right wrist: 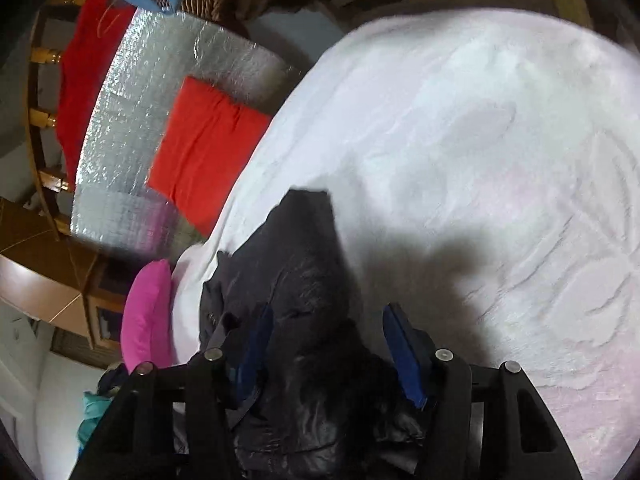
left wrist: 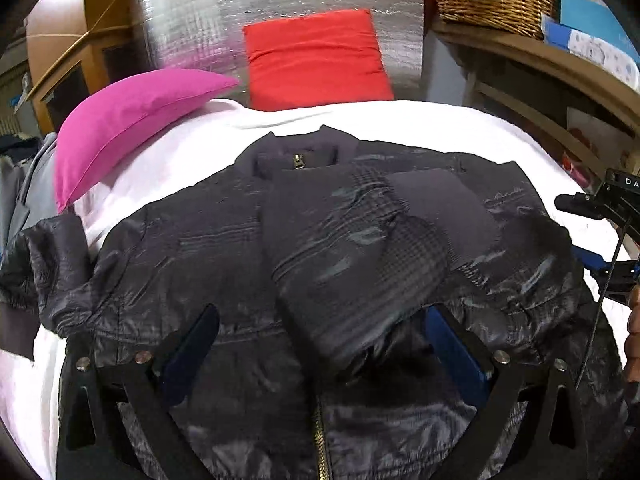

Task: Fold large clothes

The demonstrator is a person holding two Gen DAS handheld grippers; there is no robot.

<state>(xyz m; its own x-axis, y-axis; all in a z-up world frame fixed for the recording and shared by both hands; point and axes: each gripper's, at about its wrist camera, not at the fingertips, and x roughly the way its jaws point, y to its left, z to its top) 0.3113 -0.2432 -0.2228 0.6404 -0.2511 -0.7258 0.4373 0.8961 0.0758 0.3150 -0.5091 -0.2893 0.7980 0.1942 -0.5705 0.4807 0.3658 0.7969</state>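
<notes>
The dark jacket (left wrist: 224,248) lies face up on the white bed (left wrist: 400,120), collar toward twelve o'clock, one sleeve (left wrist: 360,248) folded across its chest. The left hand-held gripper (left wrist: 324,332) stands open over the sleeve's cuff, gripping nothing. The right hand-held gripper (right wrist: 324,344) straddles the jacket's edge, jaws apart. The slick shell could let the folded sleeve slide back. Only "DA" is legible, at three o'clock.
</notes>
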